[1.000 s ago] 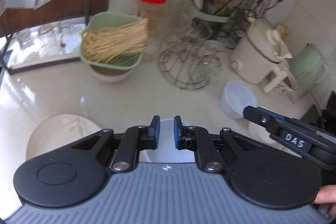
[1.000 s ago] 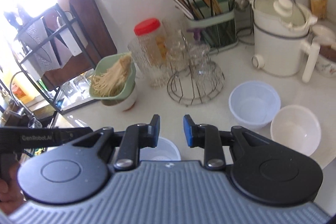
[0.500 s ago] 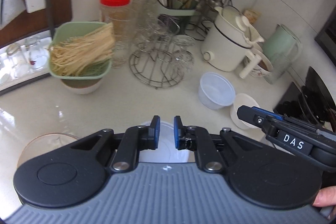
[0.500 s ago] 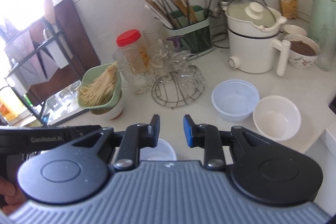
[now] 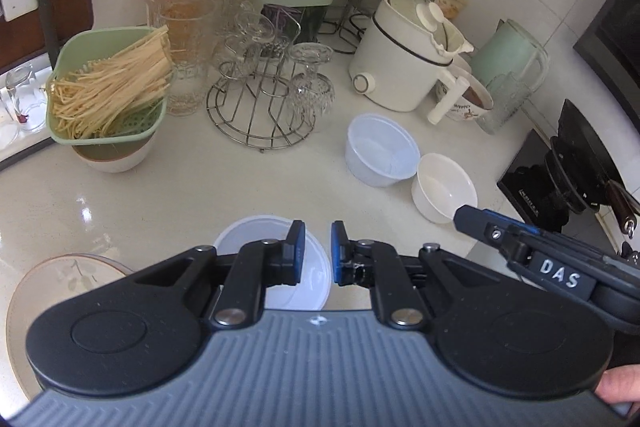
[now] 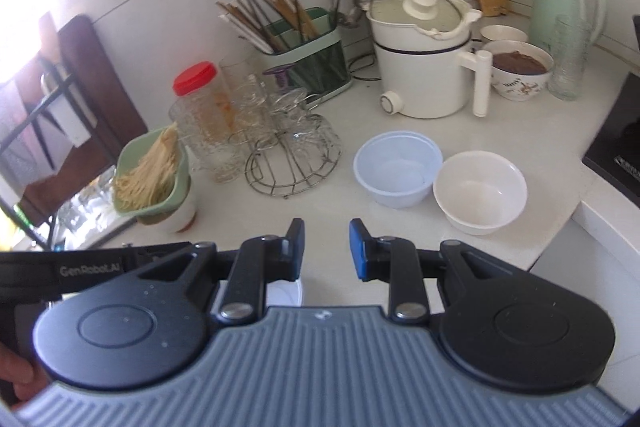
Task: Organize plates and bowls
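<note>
1. Reading the left wrist view from the left, we find a patterned plate (image 5: 44, 291) at the edge of the desk (image 5: 200, 187).
2. Beside it we see a translucent bowl (image 5: 256, 231) below the left gripper (image 5: 318, 253), whose jaws stand nearly together with nothing between them.
3. Farther right we note a pale blue bowl (image 5: 380, 155) touching a white bowl (image 5: 444, 187).
4. In the right wrist view we see the right gripper (image 6: 326, 249), jaws slightly apart and empty, short of these two bowls.
</note>
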Action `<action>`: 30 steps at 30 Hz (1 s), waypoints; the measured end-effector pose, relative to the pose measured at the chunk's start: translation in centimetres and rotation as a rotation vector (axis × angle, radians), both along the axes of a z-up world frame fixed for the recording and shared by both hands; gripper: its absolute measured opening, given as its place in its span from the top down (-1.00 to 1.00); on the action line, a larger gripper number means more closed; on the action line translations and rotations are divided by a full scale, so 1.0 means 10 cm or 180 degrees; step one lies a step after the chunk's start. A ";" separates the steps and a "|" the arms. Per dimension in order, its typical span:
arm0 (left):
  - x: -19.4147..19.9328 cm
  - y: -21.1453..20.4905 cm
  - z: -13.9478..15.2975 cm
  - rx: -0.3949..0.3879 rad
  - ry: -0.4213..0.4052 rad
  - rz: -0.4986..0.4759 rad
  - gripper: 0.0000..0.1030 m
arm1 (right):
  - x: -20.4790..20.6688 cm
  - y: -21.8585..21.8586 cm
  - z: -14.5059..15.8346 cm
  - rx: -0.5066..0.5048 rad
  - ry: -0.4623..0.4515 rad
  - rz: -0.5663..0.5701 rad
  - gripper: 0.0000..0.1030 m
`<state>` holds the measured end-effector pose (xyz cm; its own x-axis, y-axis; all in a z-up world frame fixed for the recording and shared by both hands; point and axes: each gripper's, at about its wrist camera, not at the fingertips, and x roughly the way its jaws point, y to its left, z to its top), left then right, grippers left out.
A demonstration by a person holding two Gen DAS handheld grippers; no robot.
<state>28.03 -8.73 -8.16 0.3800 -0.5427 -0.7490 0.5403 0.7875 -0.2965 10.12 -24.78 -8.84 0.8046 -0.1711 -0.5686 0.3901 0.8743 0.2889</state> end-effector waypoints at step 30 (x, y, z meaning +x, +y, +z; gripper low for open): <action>0.83 -1.65 -0.60 0.0217 0.0328 0.0172 0.34 | 0.77 -1.52 -0.38 0.0065 0.0222 0.0148 0.44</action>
